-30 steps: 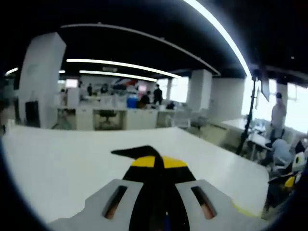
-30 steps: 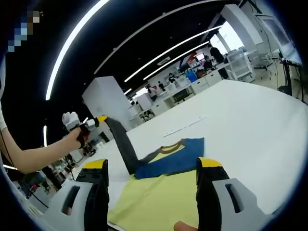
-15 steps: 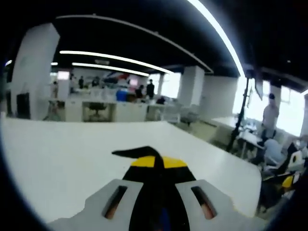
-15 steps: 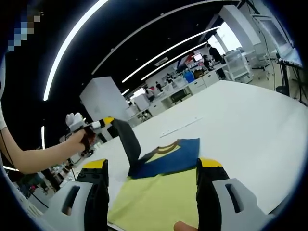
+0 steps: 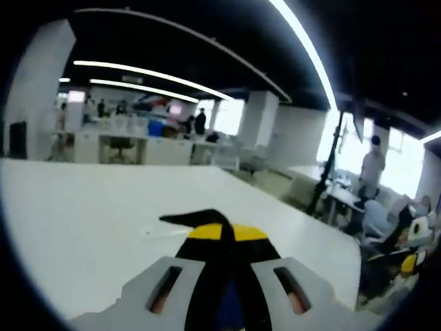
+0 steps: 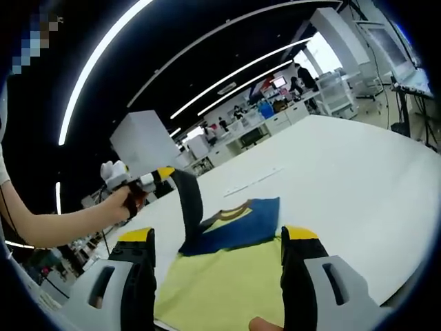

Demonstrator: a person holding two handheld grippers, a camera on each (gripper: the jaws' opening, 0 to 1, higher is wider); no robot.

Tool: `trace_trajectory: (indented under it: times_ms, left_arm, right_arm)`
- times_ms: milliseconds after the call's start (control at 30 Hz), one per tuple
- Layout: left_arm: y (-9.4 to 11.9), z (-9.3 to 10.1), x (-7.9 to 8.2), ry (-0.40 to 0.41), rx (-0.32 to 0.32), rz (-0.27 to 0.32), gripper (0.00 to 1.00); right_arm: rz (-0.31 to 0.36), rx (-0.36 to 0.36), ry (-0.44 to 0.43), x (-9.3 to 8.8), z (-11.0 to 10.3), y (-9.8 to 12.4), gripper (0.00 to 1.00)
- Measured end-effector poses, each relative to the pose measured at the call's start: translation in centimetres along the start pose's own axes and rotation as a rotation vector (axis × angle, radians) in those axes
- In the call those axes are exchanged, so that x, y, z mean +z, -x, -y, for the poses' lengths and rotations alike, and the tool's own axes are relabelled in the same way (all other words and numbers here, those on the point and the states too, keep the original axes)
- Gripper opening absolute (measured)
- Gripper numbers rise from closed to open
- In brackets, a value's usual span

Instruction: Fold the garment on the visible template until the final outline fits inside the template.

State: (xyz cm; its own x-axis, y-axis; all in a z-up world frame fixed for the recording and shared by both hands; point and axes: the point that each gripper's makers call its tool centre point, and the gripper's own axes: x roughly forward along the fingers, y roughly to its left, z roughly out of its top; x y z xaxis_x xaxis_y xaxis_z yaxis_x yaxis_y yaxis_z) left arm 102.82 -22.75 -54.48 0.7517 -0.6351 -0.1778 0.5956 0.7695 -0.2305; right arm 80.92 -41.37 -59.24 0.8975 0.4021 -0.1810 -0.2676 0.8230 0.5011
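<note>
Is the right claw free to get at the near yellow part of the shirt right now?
Probably yes: the right claw stands open, empty, with the yellow and blue shirt just ahead; the left claw lifts the dark sleeve off to one side.

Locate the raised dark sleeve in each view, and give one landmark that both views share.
Left gripper view: the sleeve sits low centre, pinched in the shut left gripper, a dark flap poking out left of the yellow tips.
Right gripper view: the sleeve stands left of centre, running from the shirt up to the left gripper.
Shared landmark: the white table.
</note>
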Motion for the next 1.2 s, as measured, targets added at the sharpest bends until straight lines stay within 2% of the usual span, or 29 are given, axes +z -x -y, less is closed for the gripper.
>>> trace_trajectory:
  times_ms: [67,433,533,700,1100,1200]
  left_arm:
    - [-0.4,0.1,-0.6,0.004,-0.003,-0.01,0.0]
    - [-3.2,1.8,-7.2,0.07,-0.029,-0.136,0.0]
    - [-3.8,1.6,-8.8,0.139,-0.008,-0.16,0.0]
    - [-4.6,2.3,-10.5,0.15,0.011,-0.196,0.0]
    - [-5.9,4.3,-13.0,0.197,0.036,-0.241,0.0]
    - [-6.4,5.7,-14.0,0.19,0.002,-0.27,0.01]
  right_arm:
    - [0.0,-0.003,-0.001,0.0,0.2,0.0,0.74]
    - [-0.002,-0.03,-0.004,0.1,1.3,0.6,0.74]
    - [0.002,-0.036,-0.006,0.2,1.5,0.7,0.74]
    - [0.007,-0.042,-0.011,0.3,1.7,0.8,0.74]
    - [0.004,-0.056,-0.026,-0.2,2.3,1.0,0.74]
    - [0.002,-0.054,-0.027,-0.2,2.3,0.9,0.74]
